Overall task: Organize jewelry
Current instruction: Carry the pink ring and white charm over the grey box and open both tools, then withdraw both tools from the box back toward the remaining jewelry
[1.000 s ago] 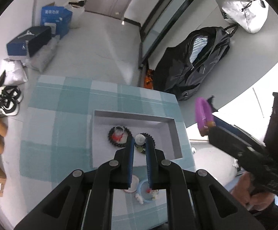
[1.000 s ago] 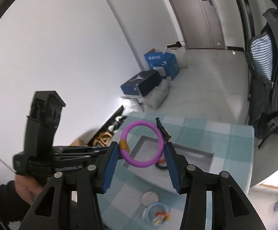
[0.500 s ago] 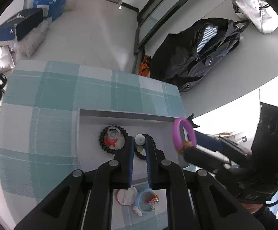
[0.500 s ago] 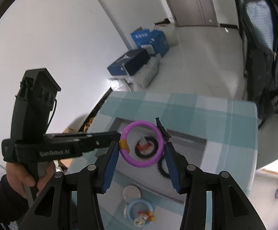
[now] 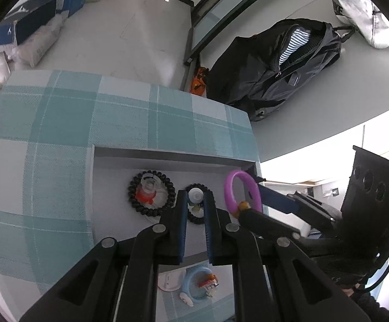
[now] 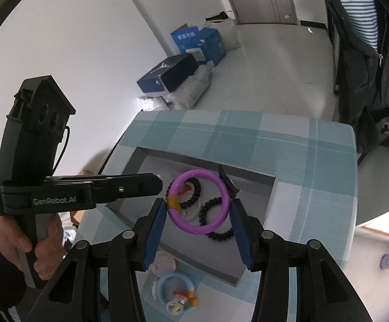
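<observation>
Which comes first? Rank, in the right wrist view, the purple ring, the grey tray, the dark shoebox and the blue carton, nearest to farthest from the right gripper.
1. purple ring: held between the right gripper pads.
2. grey tray: just beneath, on the checked cloth.
3. dark shoebox: on the floor beyond the table.
4. blue carton: behind the shoebox, near the wall.

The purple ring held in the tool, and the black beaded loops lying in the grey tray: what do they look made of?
The purple ring looks like smooth moulded plastic or resin: even colour, soft sheen, with a small gold-coloured band that may be metal. The black beaded loops look like glossy plastic or glass beads, too small to tell. The grey tray looks matte, perhaps felt-lined or card.
</observation>
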`<action>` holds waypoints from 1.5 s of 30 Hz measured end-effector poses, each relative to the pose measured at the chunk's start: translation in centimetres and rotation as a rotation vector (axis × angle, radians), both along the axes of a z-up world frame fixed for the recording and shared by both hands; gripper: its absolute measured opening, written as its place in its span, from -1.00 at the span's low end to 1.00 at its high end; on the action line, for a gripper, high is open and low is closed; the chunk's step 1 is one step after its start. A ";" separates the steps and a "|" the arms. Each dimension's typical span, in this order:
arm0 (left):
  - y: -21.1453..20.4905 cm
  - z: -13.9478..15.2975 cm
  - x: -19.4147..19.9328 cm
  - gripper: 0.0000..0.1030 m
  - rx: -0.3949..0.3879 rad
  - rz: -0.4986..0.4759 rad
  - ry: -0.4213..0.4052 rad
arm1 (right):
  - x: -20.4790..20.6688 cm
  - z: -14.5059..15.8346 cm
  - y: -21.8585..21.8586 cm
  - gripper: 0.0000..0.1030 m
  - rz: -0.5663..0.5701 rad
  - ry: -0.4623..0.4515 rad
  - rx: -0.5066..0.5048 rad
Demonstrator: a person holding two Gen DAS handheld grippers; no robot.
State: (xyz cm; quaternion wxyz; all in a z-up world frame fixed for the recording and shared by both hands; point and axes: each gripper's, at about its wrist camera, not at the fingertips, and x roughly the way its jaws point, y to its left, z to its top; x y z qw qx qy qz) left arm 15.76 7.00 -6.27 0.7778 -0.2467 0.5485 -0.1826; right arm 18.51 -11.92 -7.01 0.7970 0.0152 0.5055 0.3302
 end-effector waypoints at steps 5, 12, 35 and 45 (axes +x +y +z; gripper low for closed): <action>0.2 -0.4 0.3 -0.85 -0.043 0.008 0.021 | 0.1 -0.3 0.7 -0.07 0.011 0.004 -0.035; 0.9 -0.6 0.9 0.17 -0.016 0.052 0.065 | 0.3 0.5 -0.2 0.39 -0.023 -0.001 0.033; -0.3 2.3 -4.4 0.22 0.335 0.082 -0.133 | -2.6 2.2 -2.2 0.67 -0.052 -0.126 0.030; -1.9 1.5 -9.1 0.40 0.487 0.038 -0.209 | -8.5 1.8 -2.8 0.72 0.011 -0.208 0.025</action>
